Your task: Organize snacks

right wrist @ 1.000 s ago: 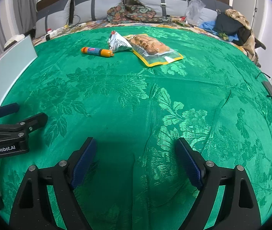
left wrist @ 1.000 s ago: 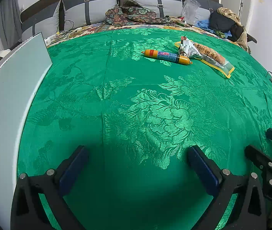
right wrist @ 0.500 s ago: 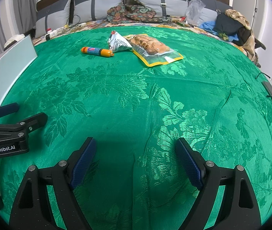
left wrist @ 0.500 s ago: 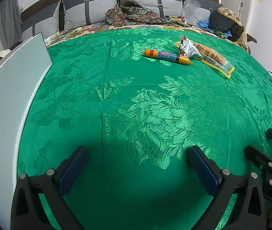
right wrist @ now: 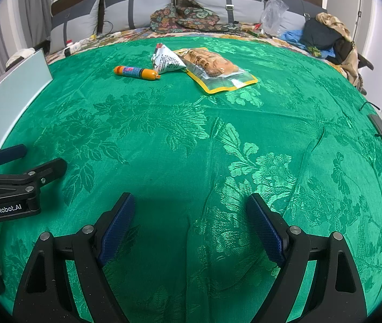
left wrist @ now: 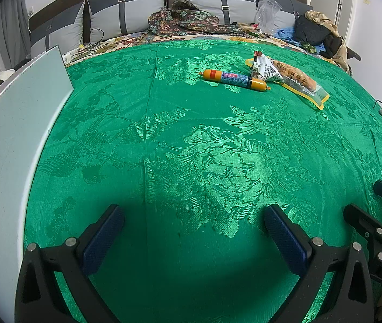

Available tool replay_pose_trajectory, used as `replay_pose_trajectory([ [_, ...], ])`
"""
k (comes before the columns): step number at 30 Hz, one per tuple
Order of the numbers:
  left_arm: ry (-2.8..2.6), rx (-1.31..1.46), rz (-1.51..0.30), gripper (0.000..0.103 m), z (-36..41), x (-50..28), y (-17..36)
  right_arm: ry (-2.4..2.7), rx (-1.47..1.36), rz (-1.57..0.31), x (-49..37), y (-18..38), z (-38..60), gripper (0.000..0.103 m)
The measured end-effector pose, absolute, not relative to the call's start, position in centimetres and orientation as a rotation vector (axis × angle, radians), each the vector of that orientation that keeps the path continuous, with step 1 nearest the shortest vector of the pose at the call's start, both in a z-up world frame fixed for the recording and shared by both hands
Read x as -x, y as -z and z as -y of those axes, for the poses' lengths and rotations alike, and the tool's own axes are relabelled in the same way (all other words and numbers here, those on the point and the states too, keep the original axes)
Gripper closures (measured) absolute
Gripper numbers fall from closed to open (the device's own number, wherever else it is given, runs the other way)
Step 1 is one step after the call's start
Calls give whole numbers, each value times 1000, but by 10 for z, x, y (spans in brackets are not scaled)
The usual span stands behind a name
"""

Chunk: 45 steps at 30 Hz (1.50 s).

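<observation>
The left gripper (left wrist: 193,215) hangs low over the green floral cloth (left wrist: 191,148) with its blue-padded jaws spread wide and nothing between them. The right gripper (right wrist: 191,207) hovers over the same cloth, jaws equally wide and bare. In the right wrist view the left gripper's side reads "GenRobot.AI"; in the left wrist view the right gripper's body at 4 o'clock shows "DAS".

The snacks lie together far ahead, at about 1 o'clock in the left wrist view and 12 o'clock in the right. An orange sausage stick (right wrist: 136,73) with a blue printed label lies on its side. Just beside it is a silver triangular packet (right wrist: 167,62) covered in small print too fine to read, its edge overlapping a yellow-edged clear pouch (right wrist: 216,70) of tan pieces. A pale board (left wrist: 7,140) lies at 9 o'clock.
</observation>
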State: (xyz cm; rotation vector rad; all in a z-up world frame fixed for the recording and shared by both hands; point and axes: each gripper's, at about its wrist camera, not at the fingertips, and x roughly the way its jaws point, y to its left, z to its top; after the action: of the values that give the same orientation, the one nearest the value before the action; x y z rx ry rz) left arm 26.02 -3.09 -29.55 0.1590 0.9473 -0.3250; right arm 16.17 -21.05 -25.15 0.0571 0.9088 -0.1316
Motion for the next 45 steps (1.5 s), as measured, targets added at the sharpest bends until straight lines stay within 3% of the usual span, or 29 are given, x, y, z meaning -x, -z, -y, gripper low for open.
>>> replay_pose_trajectory([
  [45, 325, -159, -948, 0, 31, -260, 295, 102, -64, -910, -162, 253, 211, 12],
])
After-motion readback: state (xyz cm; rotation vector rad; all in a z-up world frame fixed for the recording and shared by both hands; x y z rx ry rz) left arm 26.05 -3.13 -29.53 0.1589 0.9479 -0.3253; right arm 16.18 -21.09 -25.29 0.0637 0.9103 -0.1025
